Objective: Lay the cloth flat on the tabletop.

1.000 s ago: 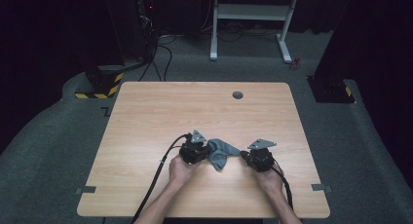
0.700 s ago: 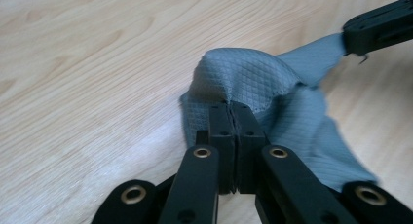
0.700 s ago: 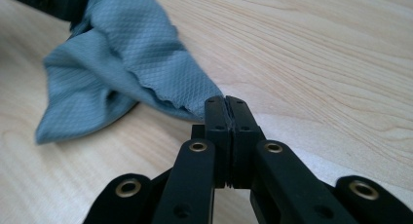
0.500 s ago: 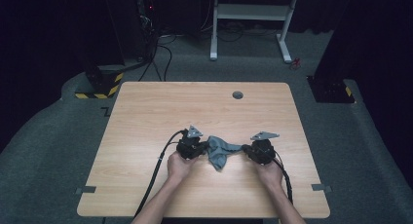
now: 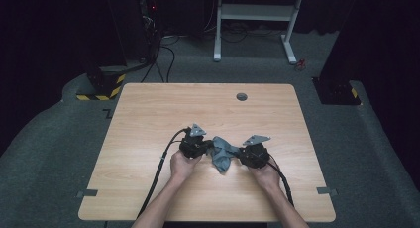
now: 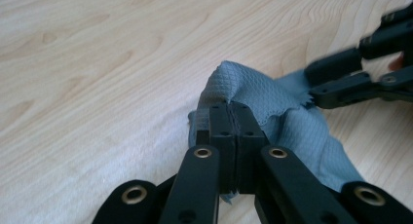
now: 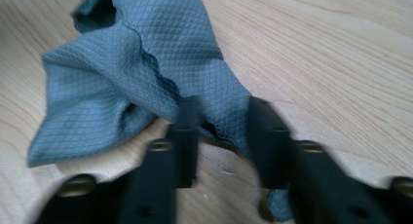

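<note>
Grey cloth, crumpled mid-table between both tools: left gripper, jaws pressed together, pinches one edge to anchor it; right gripper, jaws parted, straddles the opposite edge, apparently positioned to grasp.

1. The cloth lay on the table, toward its near edge.
2. The left gripper sat just left of the cloth, touching it.
3. The right gripper sat just right, also touching.
4. A round grommet lay behind them, well apart.
</note>
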Demonstrator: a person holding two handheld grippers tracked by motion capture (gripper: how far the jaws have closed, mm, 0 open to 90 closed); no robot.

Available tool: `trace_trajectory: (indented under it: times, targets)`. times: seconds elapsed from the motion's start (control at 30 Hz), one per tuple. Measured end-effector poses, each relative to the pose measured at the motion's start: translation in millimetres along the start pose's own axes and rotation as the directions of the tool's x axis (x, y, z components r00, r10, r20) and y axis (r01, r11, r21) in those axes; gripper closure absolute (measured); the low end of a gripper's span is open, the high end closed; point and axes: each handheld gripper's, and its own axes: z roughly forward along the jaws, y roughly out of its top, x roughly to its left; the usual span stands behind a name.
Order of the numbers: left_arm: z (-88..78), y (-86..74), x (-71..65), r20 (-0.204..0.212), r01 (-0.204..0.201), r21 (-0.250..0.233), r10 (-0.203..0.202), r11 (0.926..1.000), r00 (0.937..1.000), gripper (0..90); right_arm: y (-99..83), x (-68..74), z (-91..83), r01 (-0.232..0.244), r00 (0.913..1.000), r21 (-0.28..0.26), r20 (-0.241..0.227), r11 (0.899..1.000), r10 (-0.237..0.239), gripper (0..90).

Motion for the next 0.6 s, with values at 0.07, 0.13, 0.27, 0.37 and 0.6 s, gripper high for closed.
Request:
trace_trajectory:
  times: [0.07,0.13,0.27,0.37,0.6]
  targets:
    - [1.1,2.0,1.0,-0.003,0.003,0.0,-0.003,1.0,1.0,89.1,1.9,-0.3,-0.4,0.008,0.9997,0.007,0.024,1.0,-0.009,90.0]
    - [3.4,5.1,3.8,-0.009,0.014,0.0,-0.014,0.9999,0.9999,89.0,4.7,-2.0,-3.8,0.004,0.9996,-0.005,0.028,1.0,-0.004,90.0]
    - [10.1,9.7,10.9,-0.039,0.024,0.005,-0.024,0.9997,0.999,89.0,13.1,-7.7,-8.6,-0.006,0.9985,-0.031,0.053,1.0,0.008,90.0]
    - [15.8,12.7,15.3,-0.06,0.016,0.023,-0.014,0.9996,0.9981,89.0,20.2,-12.4,-5.3,-0.021,0.997,-0.021,0.074,1.0,0.022,90.0]
    - [32.4,8.7,26.0,-0.098,0.053,0.065,-0.047,0.9964,0.9941,85.7,27.5,-25.3,16.7,-0.073,0.99,0.026,0.123,0.997,0.069,90.0]
